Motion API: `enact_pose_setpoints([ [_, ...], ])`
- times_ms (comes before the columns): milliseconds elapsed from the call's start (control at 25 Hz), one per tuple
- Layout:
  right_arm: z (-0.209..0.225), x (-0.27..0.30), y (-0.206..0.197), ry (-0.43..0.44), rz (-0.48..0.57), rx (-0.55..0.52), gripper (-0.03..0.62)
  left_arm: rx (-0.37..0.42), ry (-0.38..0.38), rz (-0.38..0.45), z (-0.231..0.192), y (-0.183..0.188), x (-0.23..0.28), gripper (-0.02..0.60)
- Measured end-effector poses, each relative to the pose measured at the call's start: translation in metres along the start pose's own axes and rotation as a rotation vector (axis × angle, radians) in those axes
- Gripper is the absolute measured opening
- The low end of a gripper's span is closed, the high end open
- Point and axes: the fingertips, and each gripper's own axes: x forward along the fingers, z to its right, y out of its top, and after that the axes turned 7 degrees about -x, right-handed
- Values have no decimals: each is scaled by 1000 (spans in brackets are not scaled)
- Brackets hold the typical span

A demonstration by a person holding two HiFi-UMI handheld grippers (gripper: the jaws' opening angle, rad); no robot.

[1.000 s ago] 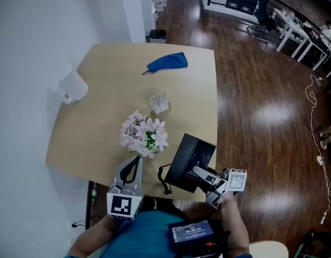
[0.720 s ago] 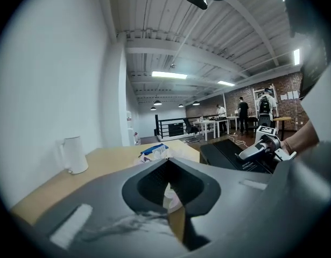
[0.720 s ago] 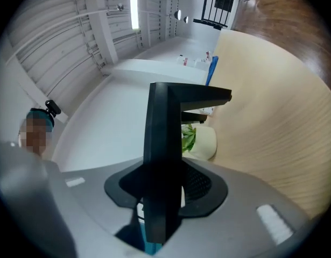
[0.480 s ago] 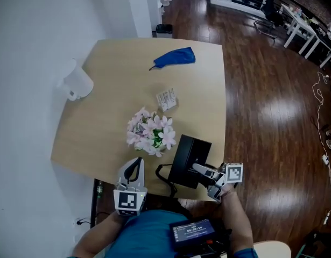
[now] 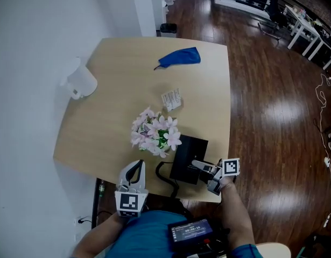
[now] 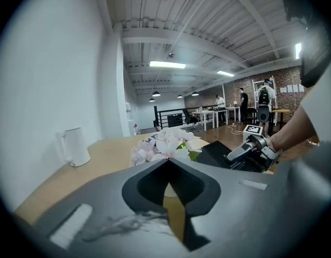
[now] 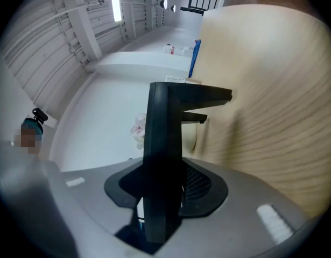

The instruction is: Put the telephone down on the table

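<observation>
my right gripper has its jaws pinching a flat black telephone by its near edge; in the right gripper view the slab stands edge-on between them and fills the gap. from the head view the telephone sits low over the near right corner of the light wooden tabletop, just beside a bunch of pink and white flowers, and i cannot tell whether its underside touches the wood. a black cord loops from the telephone's left side past the tabletop's near edge. my left gripper has its jaws pressed together at the tips with nothing between them; it hangs at the near edge, left of the cord and apart from the telephone, pointing toward the flowers. farther off lie a small white printed packet and a crumpled blue cloth, and a white plastic jug stands at the left edge. dark wooden floor runs along the right.
</observation>
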Motion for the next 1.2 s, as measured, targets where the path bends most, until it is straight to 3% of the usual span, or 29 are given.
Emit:
enact_pose_setpoints([
  [200,8,3,5,-25,5,-16,150,9,2,-9,-1,-2,-4,12],
  [400,12,6,8,-62,-13,-107,153,2,3,-3,-3,0,-8,12],
  [680,24,0,3,-131,-24,-64,158,-2,-2,12,-7,1,-11,12],
  [840,43,-13,-3,-296,-14,13,183,-17,-13,8,-8,2,-12,12],
  [960,50,-24,-3,-422,2,46,274,-27,-21,3,-11,-1,-14,12],
  [1200,33,-47,13,-632,85,13,258,-50,-41,27,-24,4,-15,12],
])
